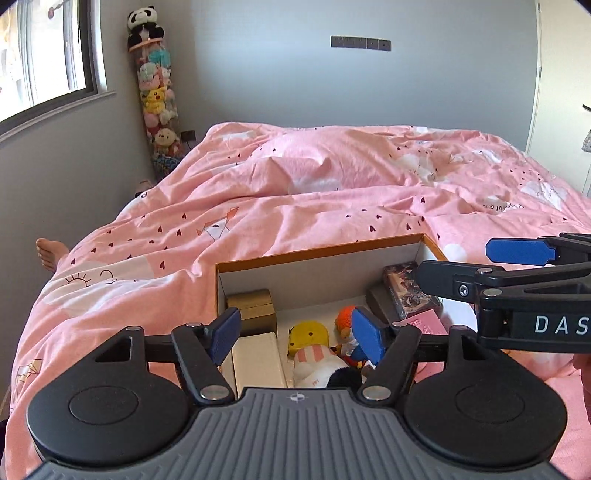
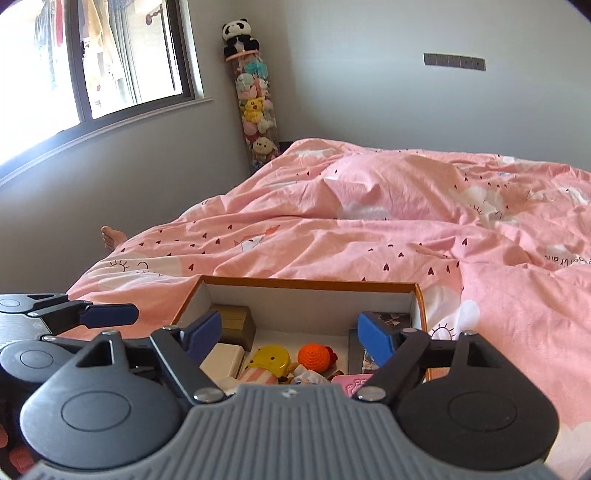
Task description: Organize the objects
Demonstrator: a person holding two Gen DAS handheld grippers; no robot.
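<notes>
Both grippers are hovering over an open cardboard box [image 1: 321, 254] that is sitting on a pink duvet [image 1: 258, 206]. From the left wrist view, the left gripper [image 1: 297, 334] is standing with its blue pads spread wide and nothing between them — only the box's contents are showing in the gap below. At about three o'clock of it the right gripper [image 1: 476, 264] is reaching in from the side, its jaws likewise parted and pinching nothing. From the right wrist view, the right gripper [image 2: 290, 334] is again showing spread and empty.

Inside the box, a yellow toy [image 2: 271, 358] is lying near the middle, with an orange crocheted ball [image 2: 316, 356] just beside it at three o'clock. A gold box [image 1: 255, 308] is sitting in the far corner at ten o'clock, and a white box [image 1: 256, 360] is lying just in front of it. A dark patterned box [image 1: 406, 291] is leaning along the wall at two o'clock, with a pink item [image 1: 428, 325] near its closer end. A striped plush [image 1: 314, 363] is lying against the yellow toy at six o'clock.

Beyond the box the duvet is lying rumpled across the bed. At nine o'clock of the bed a bare foot [image 1: 50, 251] is showing on the floor. In the far corner, at eleven o'clock, a tall clear tube of plush toys [image 1: 159, 107] is standing upright with a panda plush [image 1: 144, 26] on top — just beside the window [image 1: 48, 62].
</notes>
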